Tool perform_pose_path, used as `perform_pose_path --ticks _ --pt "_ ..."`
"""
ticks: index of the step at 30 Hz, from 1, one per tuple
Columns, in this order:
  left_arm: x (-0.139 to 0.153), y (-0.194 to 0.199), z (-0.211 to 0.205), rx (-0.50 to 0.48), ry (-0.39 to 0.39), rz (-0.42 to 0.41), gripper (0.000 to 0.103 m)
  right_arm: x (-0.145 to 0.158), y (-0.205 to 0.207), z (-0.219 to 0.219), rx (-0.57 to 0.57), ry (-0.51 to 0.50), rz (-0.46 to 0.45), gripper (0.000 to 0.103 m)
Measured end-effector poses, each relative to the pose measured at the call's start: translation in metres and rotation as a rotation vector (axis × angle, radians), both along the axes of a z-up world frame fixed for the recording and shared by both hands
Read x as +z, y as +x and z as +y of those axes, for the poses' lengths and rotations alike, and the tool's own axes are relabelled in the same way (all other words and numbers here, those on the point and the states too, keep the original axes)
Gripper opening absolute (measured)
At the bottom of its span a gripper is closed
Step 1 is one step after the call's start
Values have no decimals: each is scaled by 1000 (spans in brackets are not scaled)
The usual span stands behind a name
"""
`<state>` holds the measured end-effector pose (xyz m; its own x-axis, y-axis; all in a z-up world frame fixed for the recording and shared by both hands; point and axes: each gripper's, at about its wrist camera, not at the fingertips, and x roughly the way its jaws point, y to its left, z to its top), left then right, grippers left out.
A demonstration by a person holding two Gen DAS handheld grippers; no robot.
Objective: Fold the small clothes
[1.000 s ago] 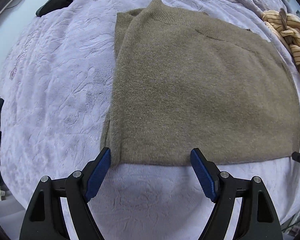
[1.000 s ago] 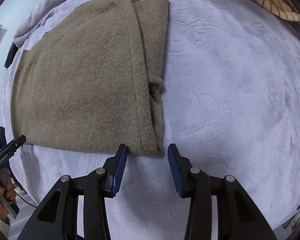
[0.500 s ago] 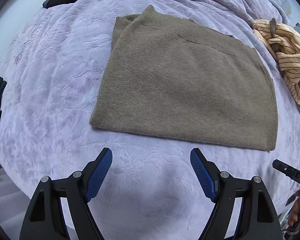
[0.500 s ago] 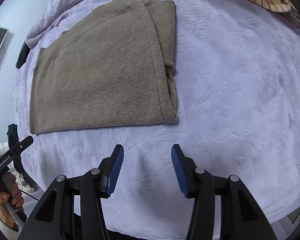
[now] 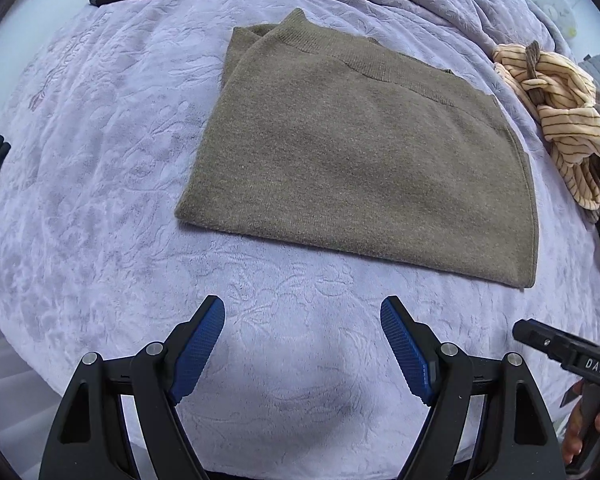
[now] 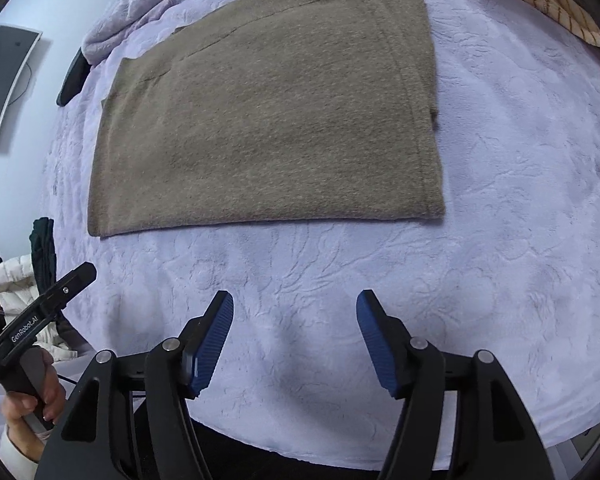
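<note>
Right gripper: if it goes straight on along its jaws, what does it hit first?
Most likely bare lilac blanket: the right gripper stands open, short of the brown sweater, nothing between its jaws. Depth is unclear.

"DAS" and "GenRobot.AI" on each hand-held gripper (image 5: pixel 568 354) (image 6: pixel 40 314).

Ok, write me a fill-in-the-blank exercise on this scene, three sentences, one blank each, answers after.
1. The folded sweater lying on the lavender blanket is ____ in colour.
2. The jaws of the left gripper and the right gripper are both open and hold ____.
3. The crumpled garment lying beyond the sweater's far right corner in the left wrist view has a ____ pattern.

Missing words: brown; nothing; striped
</note>
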<state>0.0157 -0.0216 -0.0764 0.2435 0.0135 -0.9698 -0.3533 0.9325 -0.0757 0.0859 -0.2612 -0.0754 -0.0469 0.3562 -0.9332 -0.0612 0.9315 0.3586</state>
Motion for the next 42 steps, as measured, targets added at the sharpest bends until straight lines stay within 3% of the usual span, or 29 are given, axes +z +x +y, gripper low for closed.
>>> perform_pose_path --ticks 8,12,16,21,26,27,28,30,33,36,39,42 --pt "-16 -9 38 -20 -85 4 81 1 -18 36 -9 -5 14 68" --pt "-19 -6 70 -51 -144 -31 81 -3 -32 50 -40 -19 32 68" --pt "-24 12 102 -108 -248 -81 81 -6 -46 65 -67 -27 52 68" --pt "-34 44 115 -204 -274 -99 80 -8 -56 84 -80 -40 73 68" --pt "-41 61 112 -270 -293 -94 59 -2 -58 99 -70 -42 64 68" --pt "-43 64 113 -275 -288 -81 41 0 -58 102 -65 -41 61 68" --pt "-45 64 114 -274 -276 -67 31 1 -57 105 -57 -40 58 68" --pt "-50 64 123 -244 -249 -57 30 6 -58 111 -45 -41 51 68" --pt "-65 57 140 -213 -262 -29 16 13 -59 115 -23 -44 34 68" --pt "-70 52 146 -196 -300 -44 16 13 -62 120 -9 -52 39 68" --pt "-66 47 147 -184 -275 -46 16 12 -64 123 -1 -59 48 68" --pt "-60 38 153 -144 -263 -45 27 13 -64 126 1 -58 51 68"
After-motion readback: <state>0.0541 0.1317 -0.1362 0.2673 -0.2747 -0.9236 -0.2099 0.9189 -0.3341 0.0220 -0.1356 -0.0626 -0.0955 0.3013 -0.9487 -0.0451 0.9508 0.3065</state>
